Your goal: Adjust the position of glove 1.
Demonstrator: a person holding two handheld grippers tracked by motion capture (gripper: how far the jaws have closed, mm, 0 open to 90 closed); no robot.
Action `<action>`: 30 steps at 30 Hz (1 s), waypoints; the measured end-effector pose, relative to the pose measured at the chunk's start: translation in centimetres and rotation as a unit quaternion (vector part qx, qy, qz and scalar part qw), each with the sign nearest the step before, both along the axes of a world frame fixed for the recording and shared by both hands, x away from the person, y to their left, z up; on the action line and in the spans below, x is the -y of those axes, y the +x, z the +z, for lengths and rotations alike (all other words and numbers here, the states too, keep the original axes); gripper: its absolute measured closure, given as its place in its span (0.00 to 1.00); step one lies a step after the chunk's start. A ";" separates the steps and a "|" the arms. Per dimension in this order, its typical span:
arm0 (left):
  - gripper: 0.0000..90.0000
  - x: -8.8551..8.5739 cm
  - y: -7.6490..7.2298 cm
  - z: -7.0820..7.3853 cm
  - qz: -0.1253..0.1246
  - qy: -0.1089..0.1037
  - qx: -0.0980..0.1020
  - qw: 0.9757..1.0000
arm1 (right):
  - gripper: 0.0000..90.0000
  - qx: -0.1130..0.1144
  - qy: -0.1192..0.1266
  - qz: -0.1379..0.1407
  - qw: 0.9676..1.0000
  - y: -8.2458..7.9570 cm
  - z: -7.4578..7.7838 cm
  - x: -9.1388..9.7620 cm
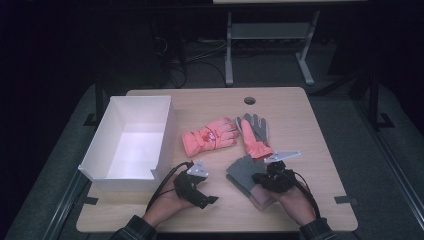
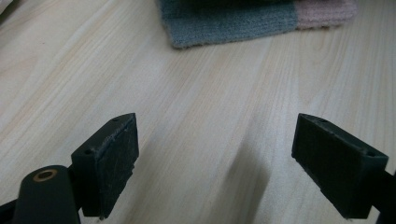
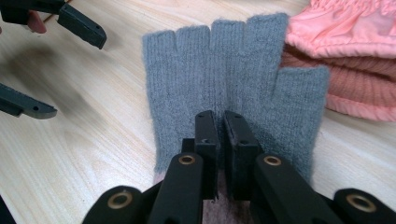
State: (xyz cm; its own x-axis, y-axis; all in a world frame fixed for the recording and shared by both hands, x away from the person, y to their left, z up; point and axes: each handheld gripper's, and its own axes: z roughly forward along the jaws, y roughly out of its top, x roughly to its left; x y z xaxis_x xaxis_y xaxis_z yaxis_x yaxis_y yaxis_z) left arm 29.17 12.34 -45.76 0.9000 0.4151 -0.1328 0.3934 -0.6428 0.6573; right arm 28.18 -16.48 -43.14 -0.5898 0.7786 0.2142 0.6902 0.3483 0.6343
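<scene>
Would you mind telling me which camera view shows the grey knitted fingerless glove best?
The right gripper view: the grey knitted fingerless glove lies close, finger stubs plain. The high view shows it small beside the right gripper; the left gripper view catches one edge.

A pale wooden surface (image 1: 310, 150) with a small round hole (image 1: 249, 100) near its far edge. On its left side stands an open white box (image 1: 131, 142), rectangular, with nothing visible inside. Near the middle lie two padded winter gloves: a pink glove (image 1: 210, 135) lying crosswise, and just beside it a pink glove with a grey palm (image 1: 255, 134). Beyond the surface, dark floor and grey metal table legs (image 1: 229, 50).
</scene>
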 end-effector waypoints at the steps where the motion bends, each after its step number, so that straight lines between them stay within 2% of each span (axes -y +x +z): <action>1: 0.16 0.0 0.0 0.0 0.000 -0.001 -0.001 1.000 | 0.95 -0.005 -0.002 0.000 1.000 0.0 -0.1 -0.2; 11: 0.16 -0.1 0.0 0.0 -0.006 0.007 0.001 1.000 | 0.93 -0.017 -0.013 -0.001 1.000 0.4 -0.7 -0.4; 13: 0.16 0.0 0.0 0.0 -0.002 0.001 0.000 1.000 | 0.92 -0.025 -0.014 -0.001 1.000 0.5 -0.9 -0.4; 17: 0.16 0.0 0.0 0.0 -0.006 0.006 0.001 1.000 | 0.92 -0.030 -0.015 -0.002 0.999 0.4 -0.9 -0.5; 20: 0.16 0.0 -0.1 0.0 -0.003 0.002 0.001 1.000 | 0.90 -0.029 -0.016 0.002 0.999 0.3 -0.8 -0.5; 22: 0.16 0.0 0.0 0.0 -0.001 0.000 0.000 1.000 | 0.84 -0.018 -0.007 0.000 1.000 0.2 -0.4 -0.3; 23: 0.16 0.0 0.0 0.0 -0.001 0.000 0.000 1.000 | 0.84 -0.018 -0.007 0.000 1.000 0.2 -0.4 -0.3; 26: 0.18 -0.1 0.0 0.1 -0.002 -0.004 0.000 1.000 | 0.84 0.010 0.004 -0.002 1.000 0.0 0.3 0.4; 27: 0.24 -0.2 -0.1 0.3 -0.002 -0.006 0.002 1.000 | 0.90 0.030 0.013 0.003 0.999 -0.2 0.9 1.2; 29: 0.32 -0.2 -0.1 0.4 -0.003 -0.010 0.004 1.000 | 0.92 0.036 0.010 0.002 0.999 -0.3 1.1 1.5; 30: 0.38 -0.3 -0.2 0.5 -0.002 -0.015 0.005 1.000 | 0.98 0.051 0.002 0.008 0.999 -0.4 1.2 2.5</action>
